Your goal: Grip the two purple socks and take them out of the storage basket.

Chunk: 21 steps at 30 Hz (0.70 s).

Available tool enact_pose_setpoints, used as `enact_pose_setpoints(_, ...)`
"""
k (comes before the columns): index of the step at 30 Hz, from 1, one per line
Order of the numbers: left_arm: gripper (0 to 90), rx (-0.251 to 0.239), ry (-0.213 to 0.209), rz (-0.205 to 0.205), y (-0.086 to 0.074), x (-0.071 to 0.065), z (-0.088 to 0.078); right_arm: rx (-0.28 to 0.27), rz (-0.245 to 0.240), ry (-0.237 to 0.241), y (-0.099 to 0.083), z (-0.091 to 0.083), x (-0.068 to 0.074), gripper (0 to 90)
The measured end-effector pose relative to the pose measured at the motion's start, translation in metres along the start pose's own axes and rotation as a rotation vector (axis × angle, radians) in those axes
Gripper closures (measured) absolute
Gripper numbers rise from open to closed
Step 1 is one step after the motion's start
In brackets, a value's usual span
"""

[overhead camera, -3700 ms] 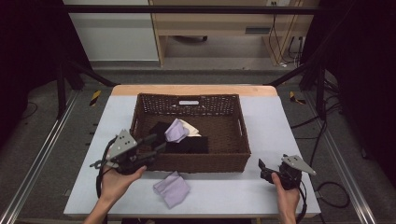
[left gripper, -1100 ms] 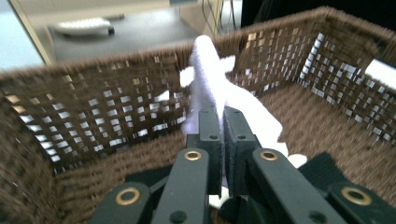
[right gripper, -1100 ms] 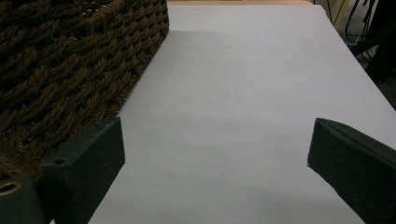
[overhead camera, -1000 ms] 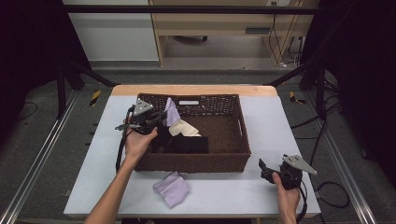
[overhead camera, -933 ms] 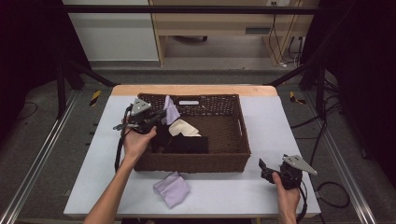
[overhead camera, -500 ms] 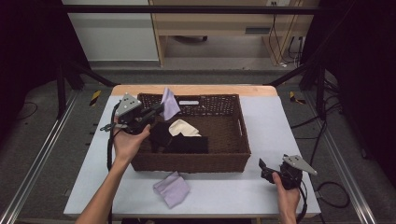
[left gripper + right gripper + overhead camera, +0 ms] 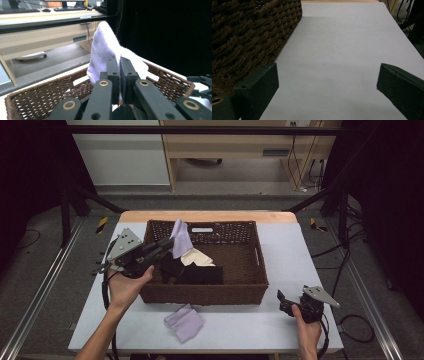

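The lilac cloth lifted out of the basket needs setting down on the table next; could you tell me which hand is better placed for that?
Left. The left tool is shut on the lilac cloth, holding it above the basket. The right tool rests open at the table's near right corner, holding nothing.

Table top [image 7: 300, 255] is evenly lit from above while the room around both tongs falls to black. Basket [image 7: 249, 30] by the right tongs' [image 7: 327, 85] jaws throws a soft shadow; those jaws look blurred.
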<state>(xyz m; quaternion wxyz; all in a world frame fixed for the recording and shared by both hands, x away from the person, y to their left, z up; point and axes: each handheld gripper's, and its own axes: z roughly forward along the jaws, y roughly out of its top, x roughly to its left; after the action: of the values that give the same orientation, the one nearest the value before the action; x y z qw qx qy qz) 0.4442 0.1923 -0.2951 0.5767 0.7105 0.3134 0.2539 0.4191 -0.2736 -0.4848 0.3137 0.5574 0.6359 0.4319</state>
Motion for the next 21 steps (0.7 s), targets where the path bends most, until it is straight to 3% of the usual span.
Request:
enact_pose_setpoints(9,86.9,-0.006,-0.056,0.018,-0.006,-0.015,-0.021,-0.002,0.001,-0.001,0.0,0.0,0.0,4.5)
enact_pose_setpoints(21,86.9,0.003,-0.13,0.034,-0.027,-0.039,-0.036,0.0,0.001,-0.006,0.0,0.0,0.0,4.5)
